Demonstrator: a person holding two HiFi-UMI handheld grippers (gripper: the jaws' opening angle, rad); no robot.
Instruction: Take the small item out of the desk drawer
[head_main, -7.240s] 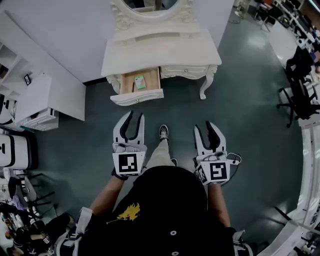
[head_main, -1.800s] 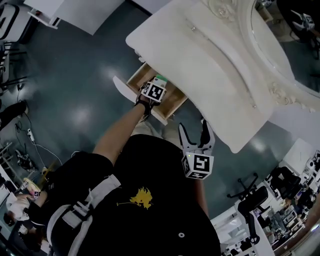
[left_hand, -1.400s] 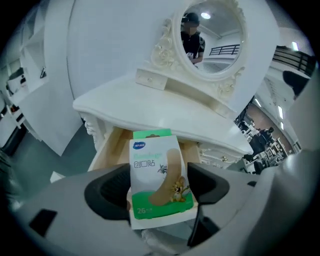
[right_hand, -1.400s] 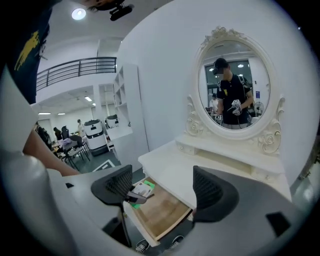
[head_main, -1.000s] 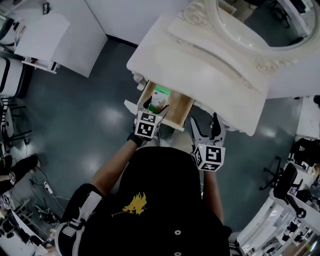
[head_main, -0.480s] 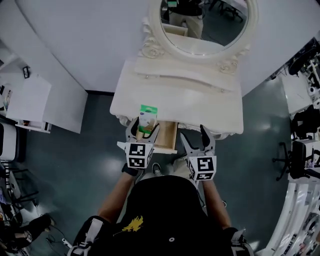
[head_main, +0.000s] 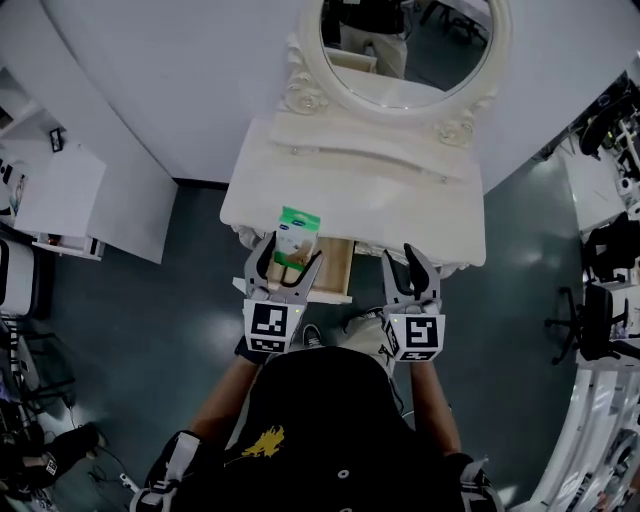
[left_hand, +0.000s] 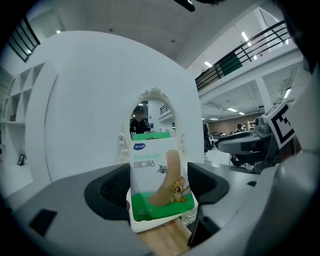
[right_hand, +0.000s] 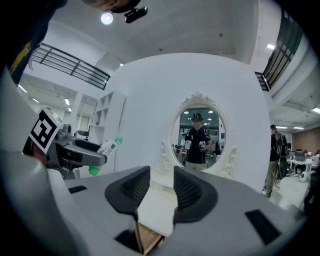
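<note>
The left gripper (head_main: 287, 268) pinches the small box (left_hand: 160, 180) by its 2 sides, so it stands upright between the pads. The box is held up over the open drawer (head_main: 337, 277), at the front edge of the desk (head_main: 400, 215), probably to clear the drawer walls. The right gripper (right_hand: 156, 187) hangs beside it with nothing between its jaws, which are closing. It seems only to wait, perhaps to push the drawer in.
</note>
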